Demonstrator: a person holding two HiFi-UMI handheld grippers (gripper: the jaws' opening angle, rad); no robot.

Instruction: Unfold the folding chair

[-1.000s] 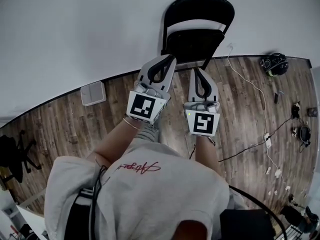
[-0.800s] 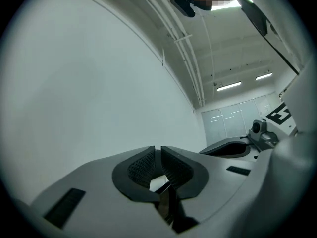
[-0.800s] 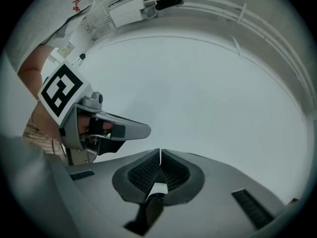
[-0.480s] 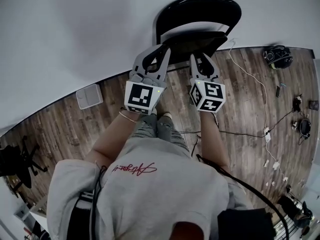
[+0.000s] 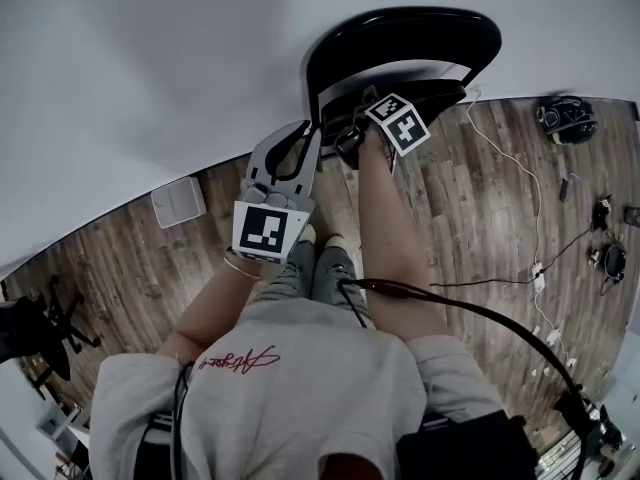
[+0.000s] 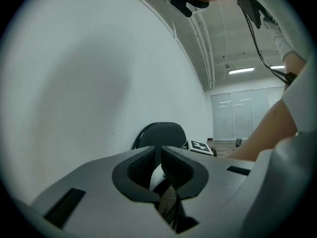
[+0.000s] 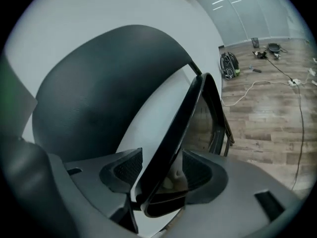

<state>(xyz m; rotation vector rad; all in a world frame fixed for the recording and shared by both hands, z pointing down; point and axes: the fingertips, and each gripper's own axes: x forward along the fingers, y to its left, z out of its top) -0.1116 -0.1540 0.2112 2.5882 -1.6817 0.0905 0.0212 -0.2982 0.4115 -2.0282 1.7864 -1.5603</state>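
The black folding chair (image 5: 400, 33) stands folded against the white wall, its seat (image 5: 405, 93) tipped up under the rounded backrest. My right gripper (image 5: 360, 133) reaches into the chair's lower left part. In the right gripper view its jaws (image 7: 161, 175) are opening, with the seat's thin edge (image 7: 181, 128) running between them; a gap shows on the right side. To the left of the chair my left gripper (image 5: 305, 128) points level at it, shut and empty. The left gripper view shows the closed jaws (image 6: 159, 165) in front of the chair (image 6: 161, 133).
A white box (image 5: 178, 203) sits on the wooden floor by the wall, left of the chair. A white cable (image 5: 520, 188) trails across the floor on the right toward a dark device (image 5: 568, 118). A black cable (image 5: 480, 313) runs from the person's right arm.
My right gripper has gone forward and down to the chair seat, rolled over and opened its jaws around the seat edge. The left gripper has drifted down and to the left, still shut.
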